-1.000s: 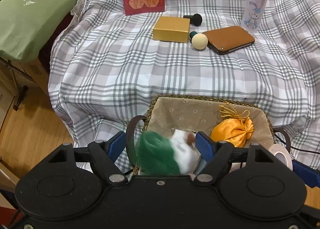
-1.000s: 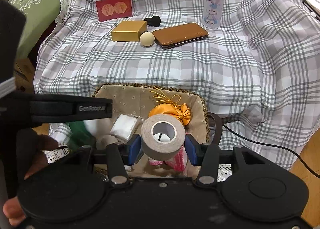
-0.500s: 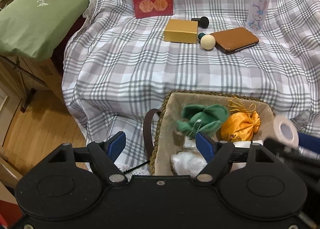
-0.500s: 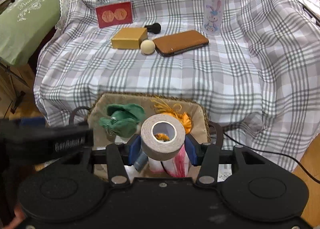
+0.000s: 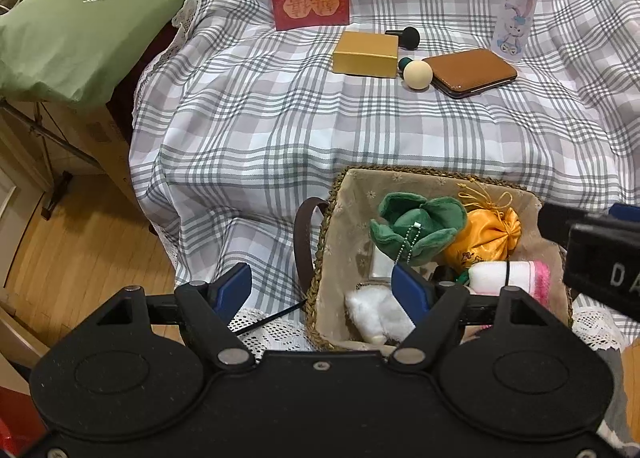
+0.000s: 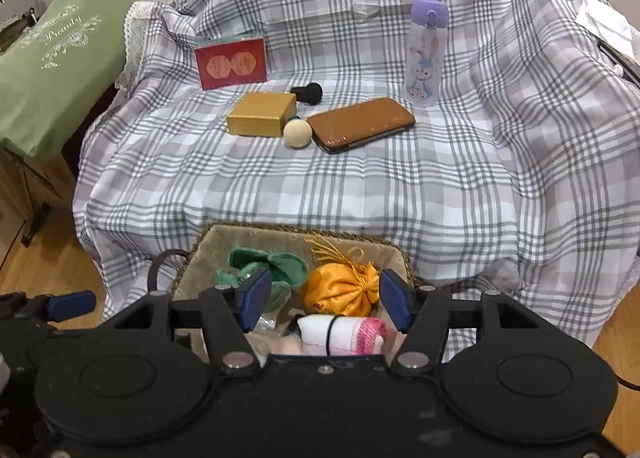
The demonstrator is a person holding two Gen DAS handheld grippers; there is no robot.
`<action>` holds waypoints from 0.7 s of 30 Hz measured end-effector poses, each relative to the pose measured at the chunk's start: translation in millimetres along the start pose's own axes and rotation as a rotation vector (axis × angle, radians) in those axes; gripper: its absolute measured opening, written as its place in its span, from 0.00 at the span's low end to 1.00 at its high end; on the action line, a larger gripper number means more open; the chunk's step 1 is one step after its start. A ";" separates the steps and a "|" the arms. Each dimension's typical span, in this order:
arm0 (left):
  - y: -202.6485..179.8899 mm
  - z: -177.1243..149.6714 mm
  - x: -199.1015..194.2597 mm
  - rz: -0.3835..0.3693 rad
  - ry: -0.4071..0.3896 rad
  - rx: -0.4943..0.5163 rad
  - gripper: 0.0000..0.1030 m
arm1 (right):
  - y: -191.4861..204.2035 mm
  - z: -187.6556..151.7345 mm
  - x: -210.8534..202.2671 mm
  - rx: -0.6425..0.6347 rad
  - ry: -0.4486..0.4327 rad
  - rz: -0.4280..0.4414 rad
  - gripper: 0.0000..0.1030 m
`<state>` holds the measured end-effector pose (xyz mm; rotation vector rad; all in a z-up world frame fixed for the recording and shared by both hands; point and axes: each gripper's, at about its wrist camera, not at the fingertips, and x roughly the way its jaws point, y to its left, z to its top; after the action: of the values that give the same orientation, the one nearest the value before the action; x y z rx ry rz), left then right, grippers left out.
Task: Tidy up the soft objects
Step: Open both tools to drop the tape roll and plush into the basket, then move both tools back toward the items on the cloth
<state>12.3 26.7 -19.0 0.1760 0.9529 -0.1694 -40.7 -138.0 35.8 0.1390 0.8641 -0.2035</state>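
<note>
A woven basket (image 5: pixel 400 172) (image 6: pixel 280 227) with a fabric lining stands in front of the plaid-covered seat. In it lie a green plush (image 5: pixel 416 226) (image 6: pixel 280 264), an orange satin pouch (image 5: pixel 488 234) (image 6: pixel 340 290), a rolled white and pink sock (image 5: pixel 508 278) (image 6: pixel 344 334) and a white fluffy piece (image 5: pixel 376 314). My left gripper (image 5: pixel 322 288) is open over the basket's left rim, holding nothing. My right gripper (image 6: pixel 325 300) hangs above the basket with its jaws opening. Nothing is pressed between its pads.
On the plaid cloth (image 5: pixel 280 118) sit a gold box (image 5: pixel 366 54), a cream ball (image 5: pixel 417 75), a brown case (image 5: pixel 468 72), a red card (image 5: pixel 309 4) and a purple-capped bottle (image 5: pixel 516 10). A green pillow (image 5: pixel 80 18) lies at the left, above wooden floor.
The green plush left my left gripper and now lies in the basket. The right gripper's jaws parted, and the tape roll they held is gone from between them.
</note>
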 end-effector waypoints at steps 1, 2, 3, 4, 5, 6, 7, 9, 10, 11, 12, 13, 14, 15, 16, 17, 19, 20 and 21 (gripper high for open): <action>0.0 -0.4 -0.8 -0.004 0.000 0.000 0.71 | -1.1 -2.0 0.6 0.001 0.006 -0.003 0.57; 0.2 -0.7 -1.4 -0.007 0.001 0.001 0.71 | -2.4 -3.5 1.4 0.003 0.013 -0.007 0.57; 0.0 -0.9 -2.0 -0.010 0.001 0.002 0.71 | -3.6 -5.3 2.0 0.005 0.022 -0.011 0.57; -0.5 -1.2 -2.5 -0.011 0.002 0.004 0.71 | -4.6 -6.7 2.7 0.007 0.030 -0.015 0.57; -1.1 -1.6 -2.9 -0.011 0.002 0.005 0.71 | -5.9 -7.9 3.6 0.009 0.037 -0.019 0.57; -1.6 -1.9 -3.0 -0.011 0.003 0.007 0.71 | -6.9 -8.7 3.9 0.012 0.041 -0.020 0.57; -1.9 -2.1 -3.1 -0.012 0.003 0.008 0.71 | -7.6 -9.5 4.2 0.014 0.046 -0.022 0.57; -2.6 -2.9 -2.6 -0.012 0.006 0.010 0.71 | -8.9 -10.7 5.5 0.019 0.056 -0.029 0.57; -3.0 -3.4 -2.5 -0.011 0.007 0.011 0.71 | -8.9 -11.1 6.1 0.022 0.059 -0.031 0.57; -3.5 -3.7 -2.0 -0.012 0.010 0.014 0.71 | -9.7 -11.3 7.0 0.023 0.063 -0.031 0.57; -3.9 -4.2 -1.4 -0.013 0.014 0.016 0.71 | -9.8 -11.8 7.8 0.024 0.069 -0.033 0.57; -4.3 -4.7 -1.0 -0.015 0.016 0.017 0.71 | -9.6 -12.1 8.8 0.023 0.072 -0.034 0.57; -4.7 -5.0 -0.4 -0.015 0.019 0.019 0.71 | -9.9 -12.6 9.5 0.022 0.074 -0.035 0.57; -5.2 -5.1 0.5 -0.014 0.023 0.020 0.71 | -9.5 -13.1 10.3 0.020 0.078 -0.035 0.57; -5.4 -5.3 1.7 -0.012 0.029 0.019 0.71 | -9.0 -13.4 11.4 0.019 0.082 -0.037 0.57; -5.6 -5.4 2.3 -0.010 0.034 0.017 0.71 | -8.8 -14.1 12.6 0.020 0.089 -0.039 0.57; -5.8 -5.8 3.6 -0.011 0.042 0.015 0.71 | -9.2 -14.9 15.5 0.023 0.100 -0.040 0.57; -5.9 -5.9 4.2 -0.011 0.046 0.016 0.71 | -10.0 -14.9 16.2 0.023 0.105 -0.039 0.57; -6.3 -6.0 4.7 -0.012 0.048 0.017 0.71 | -10.8 -15.2 17.5 0.024 0.109 -0.039 0.57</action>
<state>8.8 21.6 -26.7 0.1908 1.0011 -0.1845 -43.5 -147.5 12.2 0.1572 0.9738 -0.2450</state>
